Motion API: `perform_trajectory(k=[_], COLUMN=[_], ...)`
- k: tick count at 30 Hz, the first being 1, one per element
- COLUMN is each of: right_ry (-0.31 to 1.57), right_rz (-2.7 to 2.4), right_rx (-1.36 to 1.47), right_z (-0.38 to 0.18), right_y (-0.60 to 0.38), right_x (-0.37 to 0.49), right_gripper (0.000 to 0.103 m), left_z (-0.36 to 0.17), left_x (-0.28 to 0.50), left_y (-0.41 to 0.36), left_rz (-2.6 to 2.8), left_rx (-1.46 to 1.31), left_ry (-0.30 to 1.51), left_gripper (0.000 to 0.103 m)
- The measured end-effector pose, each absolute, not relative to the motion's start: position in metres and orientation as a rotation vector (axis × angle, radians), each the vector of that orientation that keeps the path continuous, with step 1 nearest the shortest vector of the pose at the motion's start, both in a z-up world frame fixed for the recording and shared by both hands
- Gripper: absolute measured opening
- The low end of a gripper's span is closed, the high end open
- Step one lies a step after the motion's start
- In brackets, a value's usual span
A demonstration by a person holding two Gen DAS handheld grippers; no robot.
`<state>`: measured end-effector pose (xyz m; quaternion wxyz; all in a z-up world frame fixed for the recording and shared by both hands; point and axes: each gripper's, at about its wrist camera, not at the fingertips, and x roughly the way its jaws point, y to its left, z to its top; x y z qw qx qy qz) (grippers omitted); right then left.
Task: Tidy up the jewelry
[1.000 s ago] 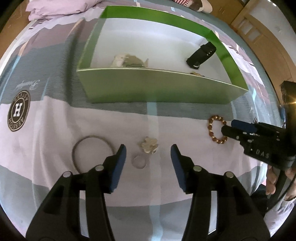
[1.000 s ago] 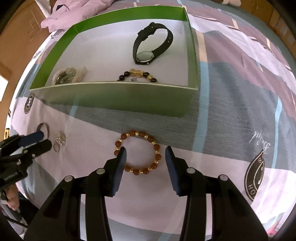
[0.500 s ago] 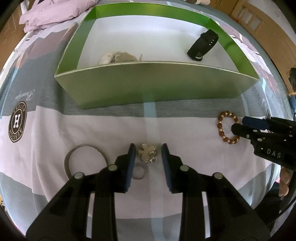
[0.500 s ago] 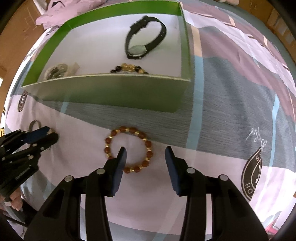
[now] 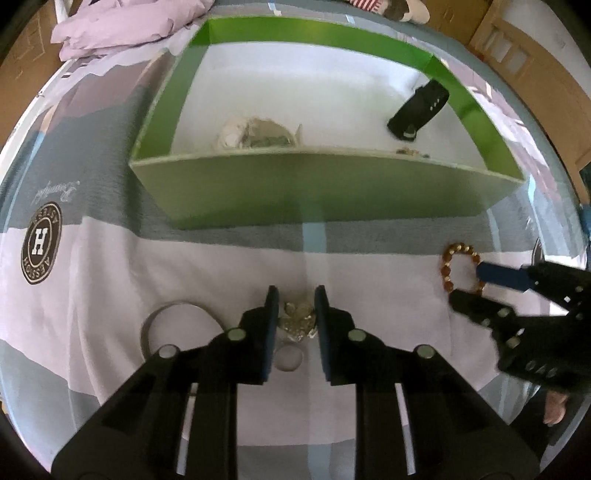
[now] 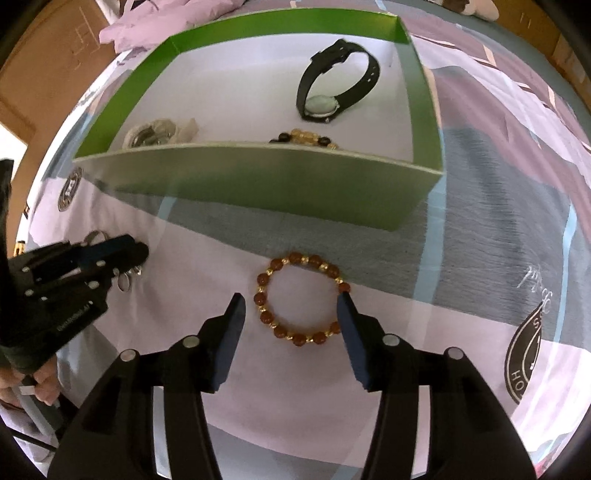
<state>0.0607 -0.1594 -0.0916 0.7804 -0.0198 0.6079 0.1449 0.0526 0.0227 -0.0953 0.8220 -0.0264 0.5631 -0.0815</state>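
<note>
My left gripper [image 5: 295, 310] has closed onto a small silver sparkly ornament [image 5: 298, 320] on the bedspread; a thin ring [image 5: 289, 359] lies just below it and a metal bangle [image 5: 173, 325] to its left. My right gripper [image 6: 291, 314] is open, its fingers straddling a brown and gold bead bracelet [image 6: 301, 297] lying flat. The bracelet [image 5: 461, 269] and right gripper [image 5: 476, 288] also show in the left wrist view. The green box [image 6: 258, 177] behind holds a black watch [image 6: 332, 88], a dark bead bracelet [image 6: 303, 136] and pale jewelry [image 6: 155, 133].
The box's near wall [image 5: 325, 188] stands between both grippers and its white floor. A crumpled lilac cloth [image 5: 125, 26] lies behind the box. Wooden furniture [image 5: 535, 66] is at the far right. The person's hand [image 6: 33, 384] holds the left gripper.
My left gripper moved forward and closed from wide open onto the silver ornament. My right gripper opened wider and shifted so its fingers straddle the bead bracelet.
</note>
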Motion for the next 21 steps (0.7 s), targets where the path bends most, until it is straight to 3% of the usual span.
perform_trajectory(k=[9,13,21], right_ry=[1.311,1.286,1.219], right_rz=[0.317,0.333,0.315], right_rx=[-0.156,-0.19,-0.112], right_z=[-0.103,-0.1,-0.069], right_y=[-0.135,-0.127,-0.159], right_x=[0.054,0.051,0.055], right_gripper=[0.052,0.009,0.007], left_z=[-0.091,-0.09,-0.087], left_x=[0.053,0.049,0.049], left_y=[0.034,0.031,0.03], left_rz=[-0.162,-0.165,-0.166], left_rx=[-0.08,-0.067,-0.069], left_ry=[1.195,1.19,1.182], left_gripper=[0.019,0.019,0.019])
